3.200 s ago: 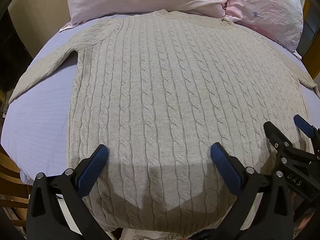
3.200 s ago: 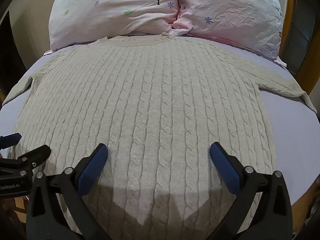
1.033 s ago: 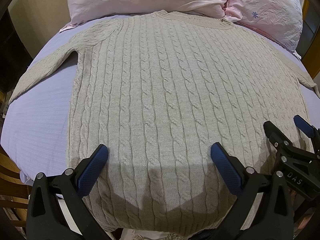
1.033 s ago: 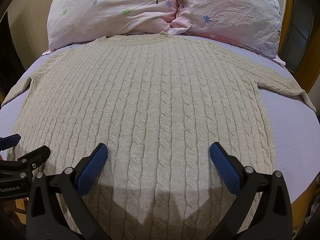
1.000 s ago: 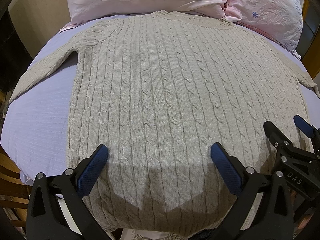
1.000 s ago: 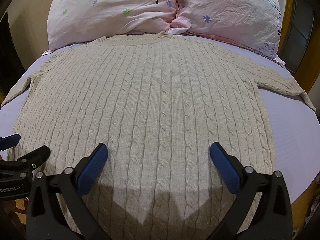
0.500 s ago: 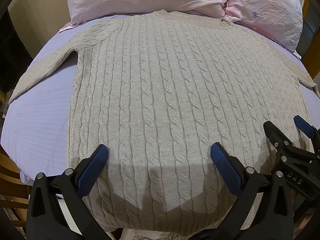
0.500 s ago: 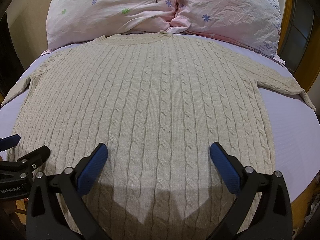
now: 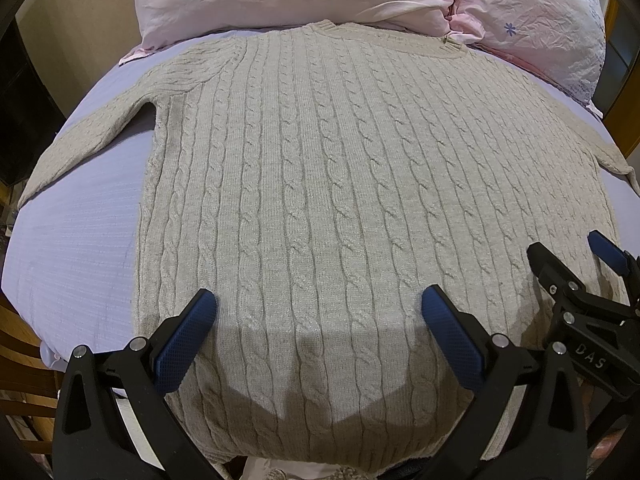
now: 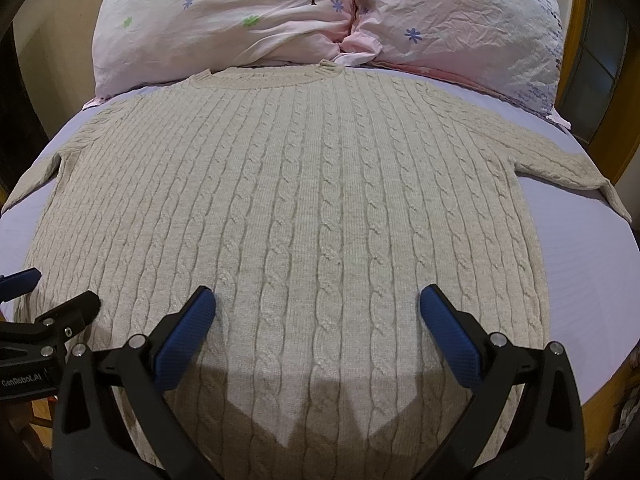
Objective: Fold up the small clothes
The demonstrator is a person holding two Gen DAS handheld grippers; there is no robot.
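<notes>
Hovering over the hem end of a beige cable-knit sweater (image 9: 340, 200), I hold the left gripper (image 9: 318, 328) and right gripper (image 10: 318, 326) side by side, both sets of jaws spread wide and gripping nothing. Ahead of the jaws the sweater lies flat on a lavender bed (image 9: 80, 240), sleeves out, with its collar touching two pink pillows (image 10: 280, 20) beyond.

I count one sweater (image 9: 320, 200), two pillows, left pillow (image 10: 224, 28) and right pillow (image 10: 460, 24), one bed sheet (image 9: 80, 248), two grippers: left gripper (image 9: 320, 312), right gripper (image 10: 318, 308).
</notes>
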